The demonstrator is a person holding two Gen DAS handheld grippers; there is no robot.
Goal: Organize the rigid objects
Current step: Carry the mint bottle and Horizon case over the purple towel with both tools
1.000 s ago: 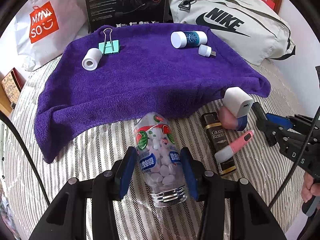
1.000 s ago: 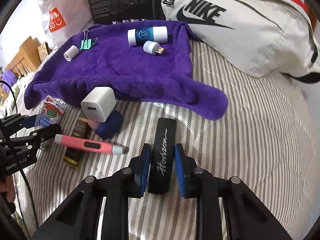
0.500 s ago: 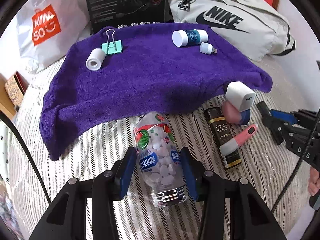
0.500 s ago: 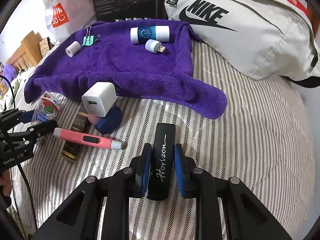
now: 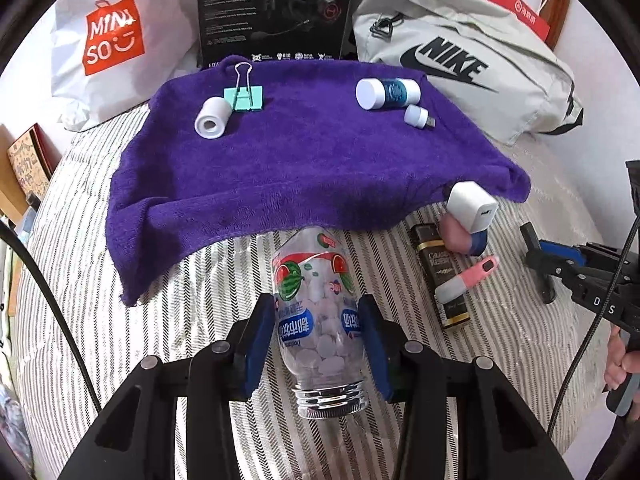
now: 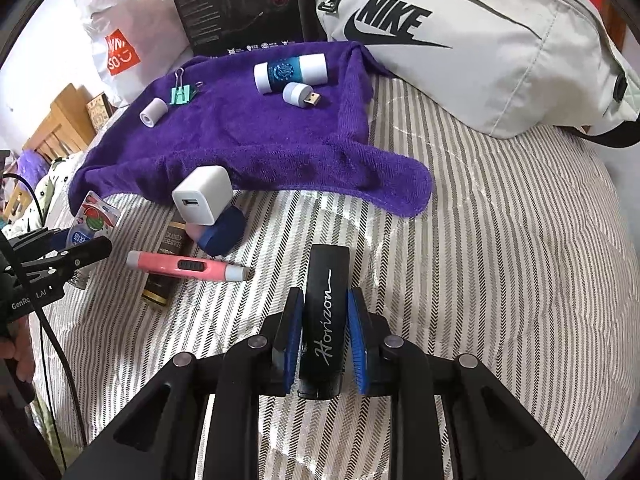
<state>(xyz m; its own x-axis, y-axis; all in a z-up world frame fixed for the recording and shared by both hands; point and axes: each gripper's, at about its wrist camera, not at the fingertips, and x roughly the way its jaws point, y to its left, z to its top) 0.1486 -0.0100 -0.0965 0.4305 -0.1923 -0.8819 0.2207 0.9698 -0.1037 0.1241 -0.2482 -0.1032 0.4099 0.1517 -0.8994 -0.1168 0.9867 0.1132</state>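
Both grippers are loaded. The left gripper (image 5: 318, 338) is clamped on the clear candy bottle (image 5: 320, 320), its blue pads pressing the bottle's sides, the metal-threaded neck pointing back toward the camera. The right gripper (image 6: 325, 338) is clamped on the black Horizon case (image 6: 325, 312), held lengthwise between its pads.

Compared with a second ago, the near edge of the purple towel (image 5: 300, 168) sits closer to the bottle's far end and the whole towel fills more of each view, so both grippers have advanced toward it with their loads; the grips themselves look unchanged. Whether either object is clear of the striped bed cover (image 6: 500, 260) cannot be told for certain.

On the towel's far edge lie four sorted items: the white roll (image 5: 212, 120) just beside the green binder clip (image 5: 244, 96) toward the far left corner, and the blue-and-white tube (image 5: 388, 92) beside the small USB light (image 5: 416, 115) toward the far right. By the towel's near right corner, on the bed, rest the white charger (image 5: 472, 206), the dark box (image 5: 442, 276) and the pink lighter (image 5: 468, 280).

My reading is that this is the carry phase: the bottle and case are heading for open towel space, with three or more pieces left to collect afterwards.
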